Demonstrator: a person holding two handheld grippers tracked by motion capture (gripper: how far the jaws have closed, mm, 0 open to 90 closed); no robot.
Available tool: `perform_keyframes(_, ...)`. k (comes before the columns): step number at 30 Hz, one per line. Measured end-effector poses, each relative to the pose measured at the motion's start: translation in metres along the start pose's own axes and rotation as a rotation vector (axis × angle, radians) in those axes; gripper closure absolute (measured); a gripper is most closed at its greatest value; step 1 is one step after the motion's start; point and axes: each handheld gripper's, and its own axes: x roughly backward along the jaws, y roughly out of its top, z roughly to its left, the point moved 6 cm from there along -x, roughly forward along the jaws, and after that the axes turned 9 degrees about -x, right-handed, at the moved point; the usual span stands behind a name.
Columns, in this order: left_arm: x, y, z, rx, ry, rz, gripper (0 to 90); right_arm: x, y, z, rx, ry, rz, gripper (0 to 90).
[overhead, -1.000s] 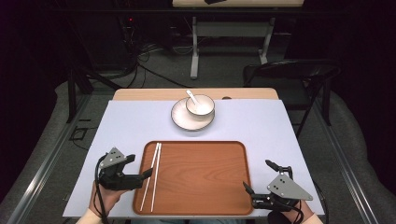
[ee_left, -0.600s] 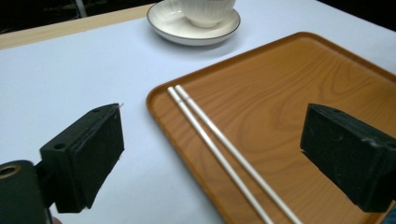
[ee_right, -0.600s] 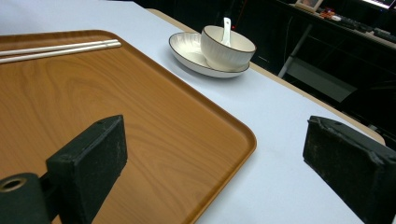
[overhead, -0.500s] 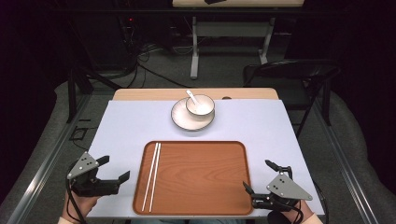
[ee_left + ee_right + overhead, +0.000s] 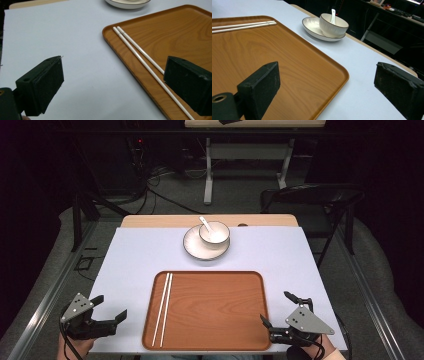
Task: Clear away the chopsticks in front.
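the plate is cut off by the left gripper view's top edge.

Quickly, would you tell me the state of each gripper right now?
Left gripper: open, holding nothing, beside the tray.
Right gripper: open, holding nothing.

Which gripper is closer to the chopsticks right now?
Left. The left gripper sits just off the tray's left edge, beside the chopsticks. The right gripper is at the tray's opposite, right corner.
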Motion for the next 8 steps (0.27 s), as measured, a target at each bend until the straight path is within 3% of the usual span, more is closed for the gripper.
perform_keyframes(8,-0.0072,-0.0048,0.0012,0.026,-0.022,0.037,2.3,0.0002,-0.0002,0.0002,0.004,0.003,0.001,6.3)
